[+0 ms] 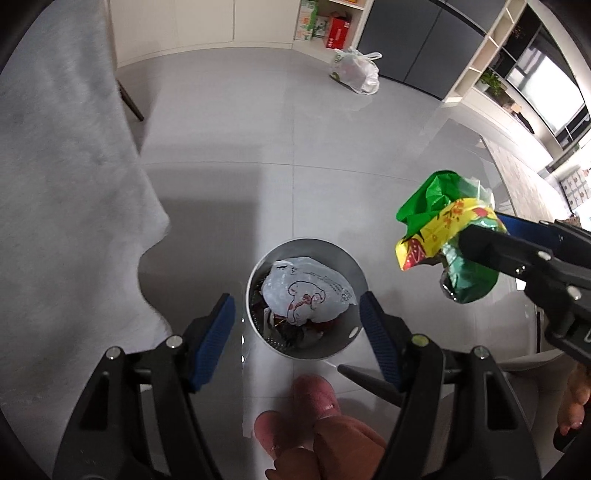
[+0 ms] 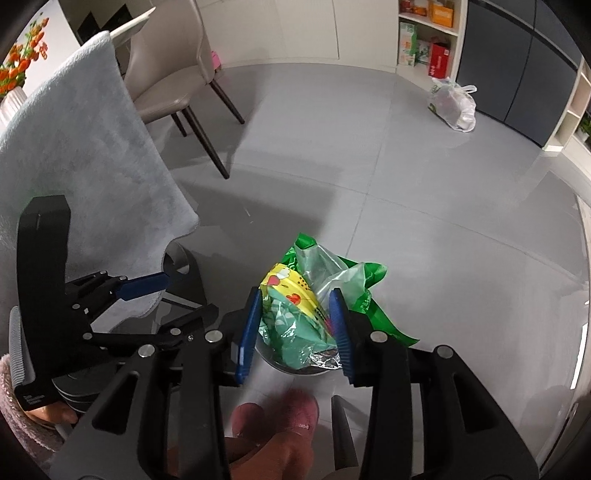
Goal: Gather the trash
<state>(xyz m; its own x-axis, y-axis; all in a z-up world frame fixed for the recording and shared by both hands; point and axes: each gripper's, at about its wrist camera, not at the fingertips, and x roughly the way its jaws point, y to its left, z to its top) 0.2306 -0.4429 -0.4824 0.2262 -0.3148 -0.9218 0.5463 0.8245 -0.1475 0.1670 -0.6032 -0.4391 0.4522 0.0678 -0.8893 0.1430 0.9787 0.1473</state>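
- The left claw is hanging with its fingers spread apart and empty, framing the metal bin on the floor below
- The right claw is squeezing a crumpled wrapper bundle between its pads, up over the bin's right side
- To drop cleanly, it should probably be centring over the rim before letting go

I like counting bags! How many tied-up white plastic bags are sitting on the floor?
1. The white plastic bag sits on the grey floor far across the room, by the shelves. Others may be hidden out of view.
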